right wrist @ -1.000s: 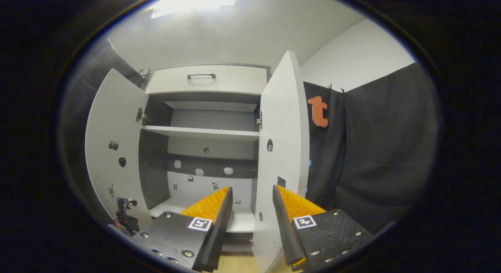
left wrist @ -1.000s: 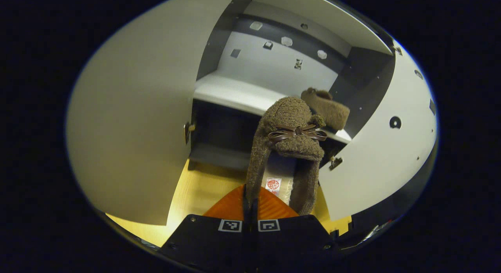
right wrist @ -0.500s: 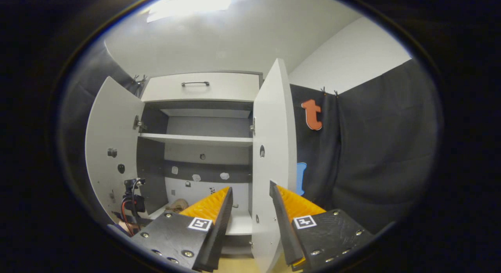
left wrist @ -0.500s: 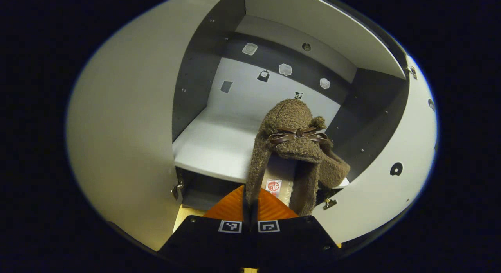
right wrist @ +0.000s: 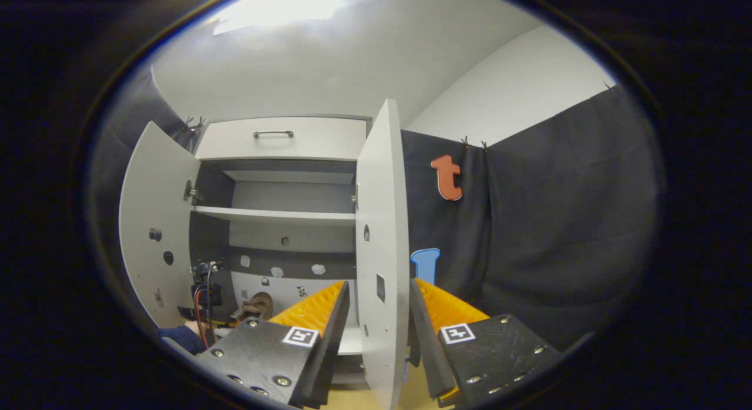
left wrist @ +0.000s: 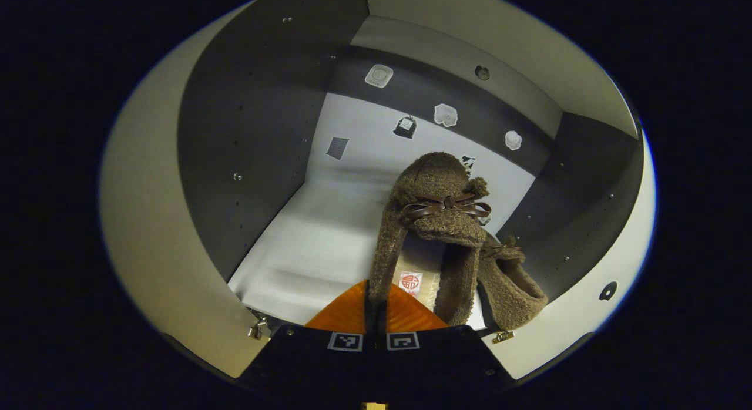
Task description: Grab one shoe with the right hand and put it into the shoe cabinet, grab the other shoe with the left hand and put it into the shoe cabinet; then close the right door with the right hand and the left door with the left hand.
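My left gripper [left wrist: 374, 288] is shut on the side rim of a brown fuzzy shoe [left wrist: 437, 216] with a small bow, toe pointing away. It hangs inside the shoe cabinet, over the white lower shelf [left wrist: 317, 239]. The other brown shoe [left wrist: 512, 286] lies on that shelf at the right, close beside the held one. In the right gripper view my right gripper [right wrist: 376, 289] is open and holds nothing. The open right door [right wrist: 382, 251] stands edge-on beyond the gap between its fingers. The left gripper [right wrist: 202, 284] and the held shoe [right wrist: 258, 306] show low at the cabinet's mouth.
The left door [right wrist: 147, 222] stands wide open. An upper shelf [right wrist: 276, 215] and a drawer with a handle [right wrist: 273, 134] sit above. Dark side walls [left wrist: 252, 134] close in the compartment. Black cloth [right wrist: 558, 222] hangs right of the cabinet.
The left gripper has carried the shoe forward, from in front of the doors into the compartment above the lower shelf. The right gripper has drifted right, so the right door's edge now lines up between its fingers.
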### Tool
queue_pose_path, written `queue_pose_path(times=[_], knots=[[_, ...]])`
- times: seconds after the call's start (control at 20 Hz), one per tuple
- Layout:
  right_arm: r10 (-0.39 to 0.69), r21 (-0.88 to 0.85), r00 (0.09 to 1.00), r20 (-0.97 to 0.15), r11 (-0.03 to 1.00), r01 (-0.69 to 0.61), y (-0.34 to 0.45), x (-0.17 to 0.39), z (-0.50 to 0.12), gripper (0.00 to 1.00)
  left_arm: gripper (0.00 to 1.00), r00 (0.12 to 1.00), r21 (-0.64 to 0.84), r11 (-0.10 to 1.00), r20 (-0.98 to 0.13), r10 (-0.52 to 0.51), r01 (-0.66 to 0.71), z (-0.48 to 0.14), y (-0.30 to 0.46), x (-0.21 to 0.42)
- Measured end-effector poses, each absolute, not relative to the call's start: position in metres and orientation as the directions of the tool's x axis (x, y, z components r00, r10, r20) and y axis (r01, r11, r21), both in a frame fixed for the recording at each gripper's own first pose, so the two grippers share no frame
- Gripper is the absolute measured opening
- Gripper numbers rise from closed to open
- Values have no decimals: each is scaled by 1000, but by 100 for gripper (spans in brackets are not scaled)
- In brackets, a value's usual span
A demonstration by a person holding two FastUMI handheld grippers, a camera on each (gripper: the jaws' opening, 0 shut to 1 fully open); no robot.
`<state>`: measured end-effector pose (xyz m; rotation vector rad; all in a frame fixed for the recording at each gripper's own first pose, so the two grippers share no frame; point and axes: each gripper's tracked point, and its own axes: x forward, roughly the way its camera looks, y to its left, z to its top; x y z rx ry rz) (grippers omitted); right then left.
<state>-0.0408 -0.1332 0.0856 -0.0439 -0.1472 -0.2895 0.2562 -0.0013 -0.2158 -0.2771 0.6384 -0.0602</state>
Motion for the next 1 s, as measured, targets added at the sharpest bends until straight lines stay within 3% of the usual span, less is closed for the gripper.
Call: queue_pose_path(times=[0.1,0.25,0.3,0.55,0.6,0.7,0.75,1.0], knots=[[-296,-20,943,151,953,302,-138,-43,85,61,1,804,-267,963,-580,-130,-36,-217,0,263],[-311,-11,938,154,949,316,-143,-44,83,57,0,797,-245,969,-592,-119,-37,-219,0,267],[-314,-7,937,154,948,319,-144,-44,83,61,1,797,-236,971,-593,-113,-38,-220,0,271],[-326,3,933,152,944,329,-149,-45,80,61,0,789,-208,977,-607,-97,-41,-225,-3,281],[-330,3,932,152,943,333,-150,-46,80,58,1,789,-206,978,-607,-97,-39,-225,-4,282],[-337,5,929,149,940,340,-154,-48,79,61,1,787,-191,981,-609,-92,-33,-226,-6,285],[-340,9,929,147,939,343,-155,-50,78,58,1,789,-184,982,-608,-87,-33,-226,-7,286],[-364,20,921,137,931,365,-165,-56,75,61,9,795,-184,983,-599,-95,-21,-224,-9,293]])
